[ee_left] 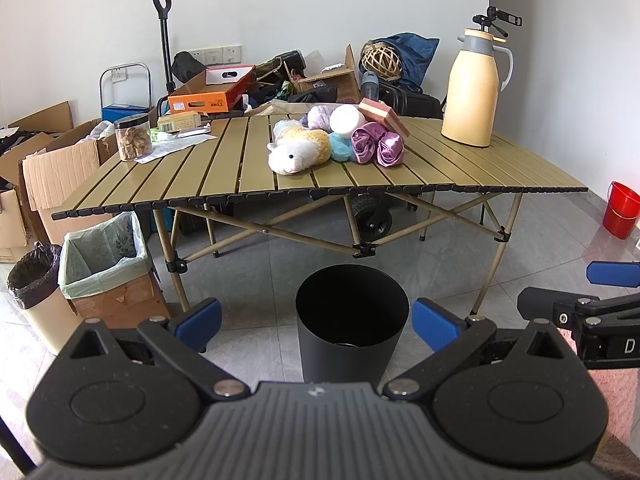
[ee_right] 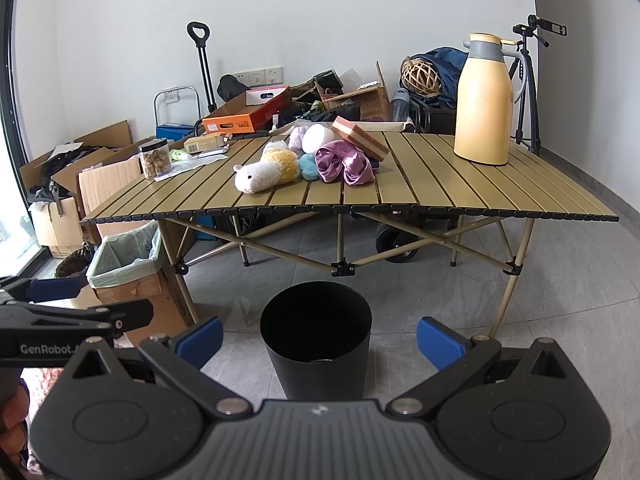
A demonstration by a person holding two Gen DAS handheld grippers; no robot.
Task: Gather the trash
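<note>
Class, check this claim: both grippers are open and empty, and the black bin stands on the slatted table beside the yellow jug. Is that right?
One error. The black bin stands on the floor in front of the slatted table, not on it; both wrist views show this. The yellow jug is on the table, and the left gripper and right gripper are open and empty.

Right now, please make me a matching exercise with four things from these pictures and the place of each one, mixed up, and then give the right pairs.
Things:
1. black bin
2. yellow jug
3. snack jar
4. red bucket

Places:
A. on the table's right part
B. on the floor, far right, by the wall
C. on the floor in front of the table
D. on the table's left part

Pairs: 1-C, 2-A, 3-D, 4-B
</note>
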